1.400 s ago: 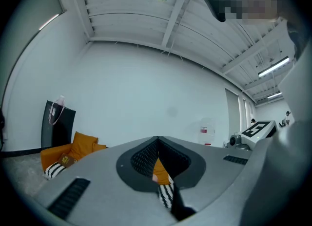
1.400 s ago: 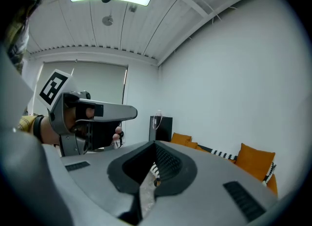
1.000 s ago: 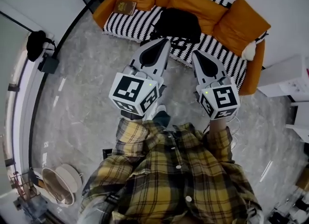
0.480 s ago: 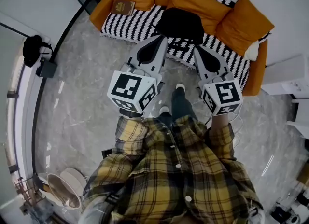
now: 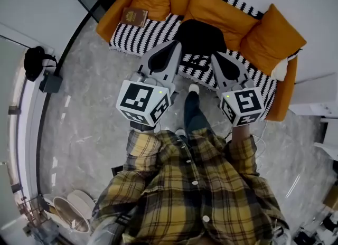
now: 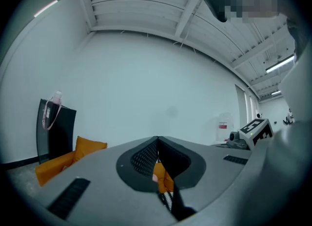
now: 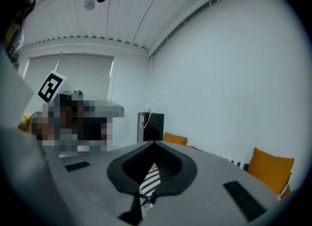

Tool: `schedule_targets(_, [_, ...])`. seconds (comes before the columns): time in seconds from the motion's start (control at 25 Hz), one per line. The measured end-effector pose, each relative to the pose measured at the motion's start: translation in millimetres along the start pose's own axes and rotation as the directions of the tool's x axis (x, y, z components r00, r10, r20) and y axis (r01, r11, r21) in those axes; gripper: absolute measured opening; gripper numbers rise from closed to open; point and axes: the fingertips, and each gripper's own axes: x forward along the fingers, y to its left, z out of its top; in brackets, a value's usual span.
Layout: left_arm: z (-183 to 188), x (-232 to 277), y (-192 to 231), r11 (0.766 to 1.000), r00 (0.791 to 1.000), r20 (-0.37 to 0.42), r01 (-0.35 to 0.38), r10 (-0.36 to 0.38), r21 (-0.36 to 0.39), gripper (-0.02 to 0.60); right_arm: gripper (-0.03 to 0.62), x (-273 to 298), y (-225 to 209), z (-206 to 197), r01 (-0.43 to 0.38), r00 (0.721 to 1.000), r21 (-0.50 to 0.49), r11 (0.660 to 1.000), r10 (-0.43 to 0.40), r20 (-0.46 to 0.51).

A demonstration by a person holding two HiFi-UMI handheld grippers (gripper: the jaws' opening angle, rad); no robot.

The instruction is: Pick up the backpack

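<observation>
Near the backpack (image 5: 200, 34) on the sofa (image 5: 138, 34), left gripper (image 5: 174, 44) clenched, empty, right gripper (image 5: 215, 55) clenched, empty.

Head camera: steeply down past left gripper (image 5: 177, 44) and right gripper (image 5: 214, 57) onto the sofa (image 5: 142, 33). Gripper cameras: each close behind its own jaws, facing level at the white wall (image 6: 161, 84). All three share the sofa's orange cushions (image 5: 272, 35).

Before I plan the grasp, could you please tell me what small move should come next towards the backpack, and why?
Probably open both grippers. The left gripper and the right gripper are shut and empty. Both point at the black backpack, which lies ahead of them on the striped sofa seat. While shut, they could not close around any part of it.
</observation>
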Motion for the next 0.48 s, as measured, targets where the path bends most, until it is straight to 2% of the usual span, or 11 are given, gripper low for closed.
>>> schedule_targets(0.48, [5, 177, 95, 1.000, 0.998, -0.064, -0.023, 0.022, -0.017, 0.017, 0.015, 146, -138, 18, -0.002, 0.999, 0.034, 0.999, 0.003, -0.043])
